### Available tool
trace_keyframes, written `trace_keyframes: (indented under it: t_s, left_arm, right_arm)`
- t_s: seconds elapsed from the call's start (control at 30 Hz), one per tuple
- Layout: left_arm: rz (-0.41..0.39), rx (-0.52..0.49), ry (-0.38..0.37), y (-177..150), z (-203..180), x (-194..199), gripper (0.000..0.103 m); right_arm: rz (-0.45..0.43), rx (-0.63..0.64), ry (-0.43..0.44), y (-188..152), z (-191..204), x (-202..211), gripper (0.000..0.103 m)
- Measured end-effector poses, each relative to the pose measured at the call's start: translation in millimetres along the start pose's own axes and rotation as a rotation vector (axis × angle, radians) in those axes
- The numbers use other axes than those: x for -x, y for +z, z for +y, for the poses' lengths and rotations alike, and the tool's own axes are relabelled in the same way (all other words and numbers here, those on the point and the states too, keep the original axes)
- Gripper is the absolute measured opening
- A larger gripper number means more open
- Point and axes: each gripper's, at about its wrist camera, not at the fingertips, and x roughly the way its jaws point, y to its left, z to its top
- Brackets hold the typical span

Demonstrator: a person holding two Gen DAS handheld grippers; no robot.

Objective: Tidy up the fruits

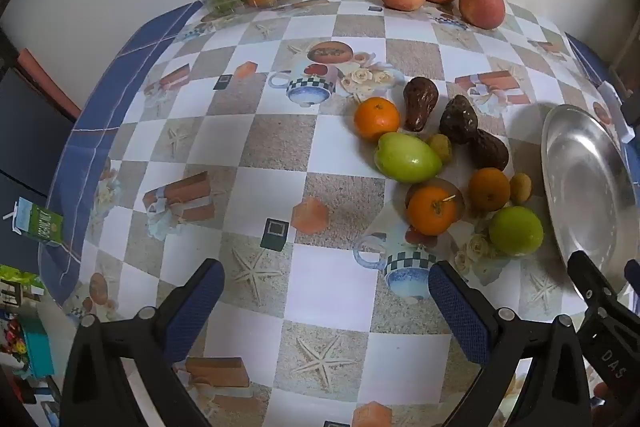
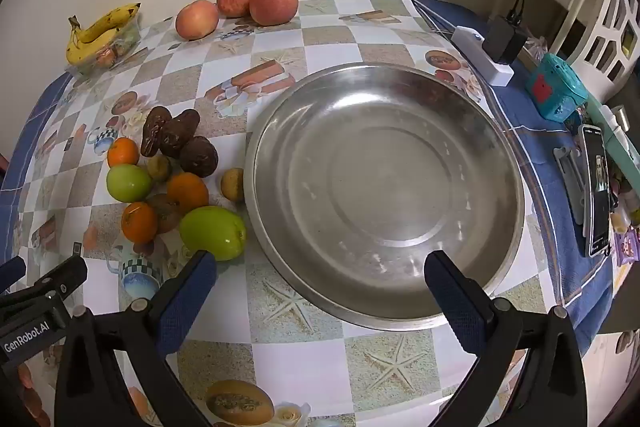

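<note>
**Both claws wide, fruit heap between them and the steel basin**

The left gripper (image 1: 326, 297) hangs over bare tablecloth (image 1: 256, 147) with its jaws spread wide and nothing between them. The right gripper (image 2: 320, 287) is just as wide and just as empty, poised above the near rim of the steel basin (image 2: 384, 319), which holds no fruit yet.

The loose fruit sits in one cluster just left of the basin: three oranges, two green fruits, three dark wrinkled avocados and a couple of small brownish ones. The nearest piece is the large green fruit (image 2: 214, 233) — in the right wrist view it lies just beyond the right gripper's left finger, close to the basin's edge. From the left gripper the same cluster lies ahead and to the right, with an orange (image 1: 432, 209) at its near edge.

The green fruit's long axis runs roughly across the right gripper's view, so the right hand looks the nearer and better placed for a first pick. Three apples (image 2: 276, 3) and a banana bunch (image 2: 102, 31) on a clear tray rest well apart at the far edge.
</note>
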Motion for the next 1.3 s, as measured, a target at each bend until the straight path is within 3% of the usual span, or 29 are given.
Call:
trace_keyframes:
  t_s: [1.3]
  left_arm:
    - [0.001,0.050,-0.014,1,8,-1,0.103]
  right_arm:
    - [0.005,-0.005,0.015,0,-3,-1,0.103]
